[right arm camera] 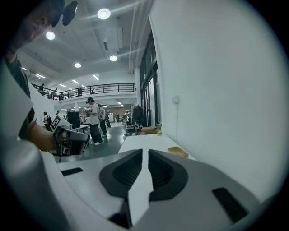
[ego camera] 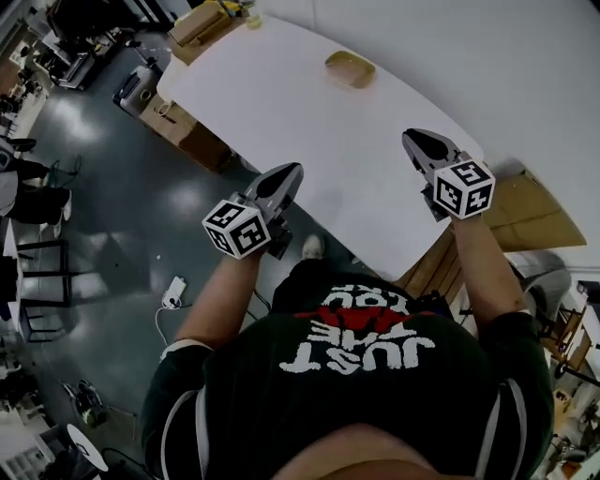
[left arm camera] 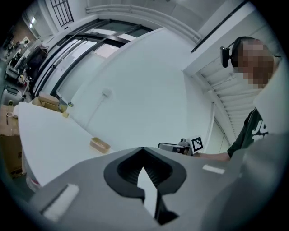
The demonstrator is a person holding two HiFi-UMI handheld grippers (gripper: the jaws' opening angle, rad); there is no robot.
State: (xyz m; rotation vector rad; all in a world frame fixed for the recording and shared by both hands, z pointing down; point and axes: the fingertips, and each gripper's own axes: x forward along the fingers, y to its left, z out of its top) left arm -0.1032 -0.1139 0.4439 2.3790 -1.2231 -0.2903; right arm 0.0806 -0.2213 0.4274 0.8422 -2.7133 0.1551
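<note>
I hold both grippers in the air over the near edge of a long white table point(ego camera: 281, 103). My left gripper point(ego camera: 291, 171) hangs off the table's left edge, jaws shut on nothing. My right gripper point(ego camera: 417, 141) is above the table's near right corner, its jaws also closed and empty. A small tan block point(ego camera: 350, 68) lies alone farther up the table, well beyond both tips. The left gripper view shows its own jaws point(left arm camera: 143, 151), the tan block point(left arm camera: 100, 144) and the right gripper point(left arm camera: 180, 146). In the right gripper view are its jaws point(right arm camera: 145, 152), the tan block point(right arm camera: 178, 152) and the left gripper point(right arm camera: 70, 135).
Cardboard boxes point(ego camera: 183, 131) stand on the floor left of the table, with more boxes point(ego camera: 202, 19) at its far end. A white wall runs along the table's right side. Wooden panels point(ego camera: 525, 216) lie at the near right. A person point(right arm camera: 94, 119) stands far off in the hall.
</note>
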